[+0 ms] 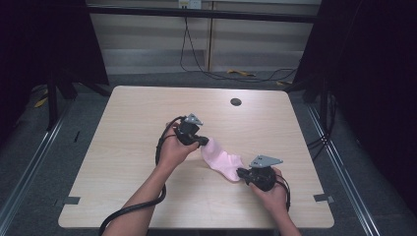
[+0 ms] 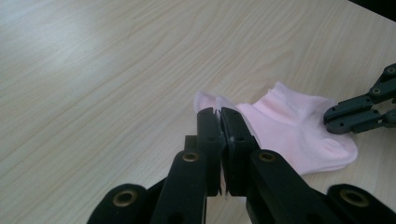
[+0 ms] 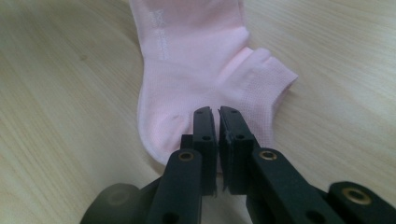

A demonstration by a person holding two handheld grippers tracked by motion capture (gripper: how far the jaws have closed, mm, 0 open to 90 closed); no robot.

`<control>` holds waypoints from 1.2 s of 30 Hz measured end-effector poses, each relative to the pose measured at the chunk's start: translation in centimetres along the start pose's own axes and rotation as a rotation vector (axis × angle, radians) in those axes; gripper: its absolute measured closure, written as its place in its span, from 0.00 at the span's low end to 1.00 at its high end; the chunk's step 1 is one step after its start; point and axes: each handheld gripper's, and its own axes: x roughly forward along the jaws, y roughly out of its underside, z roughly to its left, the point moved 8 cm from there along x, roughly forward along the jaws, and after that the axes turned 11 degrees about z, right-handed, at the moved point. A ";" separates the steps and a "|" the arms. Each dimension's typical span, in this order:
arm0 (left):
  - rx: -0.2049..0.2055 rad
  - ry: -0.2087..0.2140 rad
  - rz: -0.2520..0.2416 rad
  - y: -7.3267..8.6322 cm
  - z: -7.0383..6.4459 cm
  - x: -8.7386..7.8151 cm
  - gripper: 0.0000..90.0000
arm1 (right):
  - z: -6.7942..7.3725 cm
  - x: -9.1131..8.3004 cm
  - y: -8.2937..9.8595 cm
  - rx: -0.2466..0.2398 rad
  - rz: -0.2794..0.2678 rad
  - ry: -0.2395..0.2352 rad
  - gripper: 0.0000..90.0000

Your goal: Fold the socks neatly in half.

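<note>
Toward the table's (image 1: 128, 113) near right corner, left gripper (image 1: 202, 141) and right gripper (image 1: 240, 173) pinch opposite ends of a pink sock (image 1: 222, 162) with faint, unreadable lettering.

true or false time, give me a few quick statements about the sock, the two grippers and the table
1. The sock is pink. True.
2. The left gripper has its jaws wide open above the sock. False: the jaws are closed together at the sock's toe end.
3. The right gripper is closed at the heel end, near the cuff. True.
4. The sock hangs in the air between the grippers. False: it lies on the wooden table.
5. The table has a small dark round hole near its far edge. True.
6. A second sock lies beside the pink one. False: one sock shows.
</note>
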 end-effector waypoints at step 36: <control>-0.006 0.014 -0.017 -0.3 -0.3 -0.5 0.97 | 0.1 0.1 -0.2 -0.019 0.016 -0.007 0.98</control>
